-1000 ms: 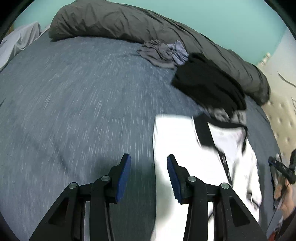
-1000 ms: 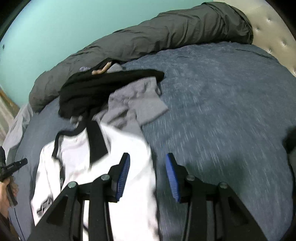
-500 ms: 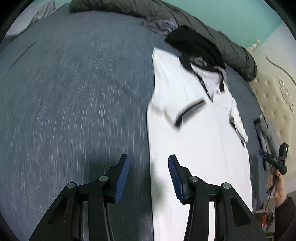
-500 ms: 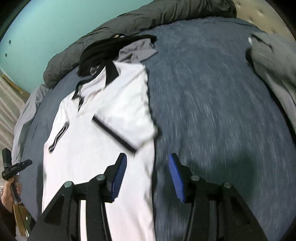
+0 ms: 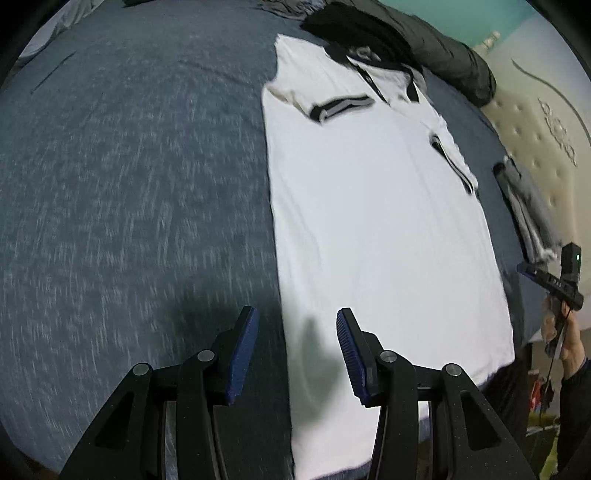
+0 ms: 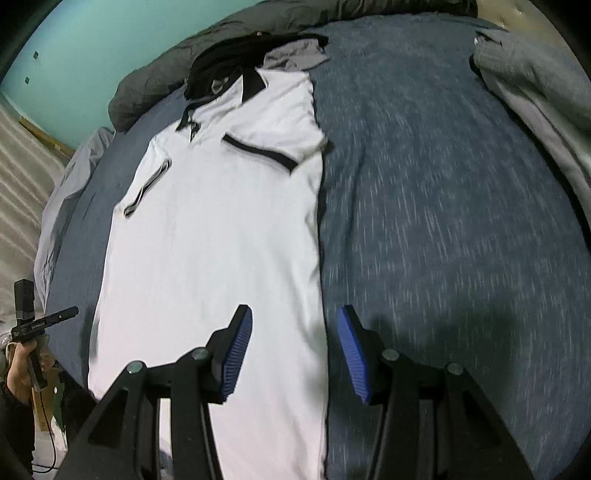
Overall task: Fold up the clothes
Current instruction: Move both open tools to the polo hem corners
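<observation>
Broadly, a bed covered by a blue-grey heathered bedspread (image 5: pixel 129 192) fills both views, with a dark grey duvet (image 6: pixel 155 85) bunched along its far edge against a teal wall (image 6: pixel 92 33). A white polo shirt (image 5: pixel 369 206) lies flat and lengthwise on the bedspread, both short sleeves folded in over the chest, its black collar at the far end touching a heap of black clothing (image 5: pixel 354 26). A folded grey garment (image 5: pixel 528 206) lies just beside the shirt, near the tufted headboard (image 5: pixel 535 122). The left gripper (image 5: pixel 297 354) hovers over the shirt's long edge near the hem, jaws parted and holding nothing. The right gripper (image 6: pixel 293 350) hangs over the opposite long edge, jaws apart with nothing pinched between them.
</observation>
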